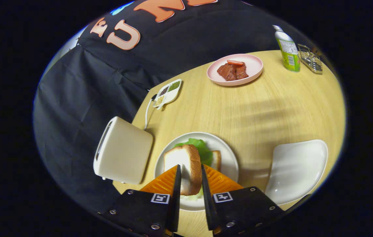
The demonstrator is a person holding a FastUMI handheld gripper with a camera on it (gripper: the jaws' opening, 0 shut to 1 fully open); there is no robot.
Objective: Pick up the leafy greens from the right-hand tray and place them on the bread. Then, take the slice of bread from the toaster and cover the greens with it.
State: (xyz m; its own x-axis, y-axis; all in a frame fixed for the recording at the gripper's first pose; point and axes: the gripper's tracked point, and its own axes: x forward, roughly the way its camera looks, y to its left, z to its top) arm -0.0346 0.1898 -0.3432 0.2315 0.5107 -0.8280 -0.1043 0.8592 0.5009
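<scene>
Gripper [190,179]: clamped on one bread slice [186,168], held upright over one round plate [226,154] bearing leafy greens [201,148] and second slice [216,160]. One toaster [122,149] at table edge; one empty tray [296,169] beside.

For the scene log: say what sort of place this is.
Likely a staged kitchen table in a recording booth: a white toaster, a round white plate and a pale wooden tabletop before black cloth. The gripper holds a bread slice between its jaws.
</scene>
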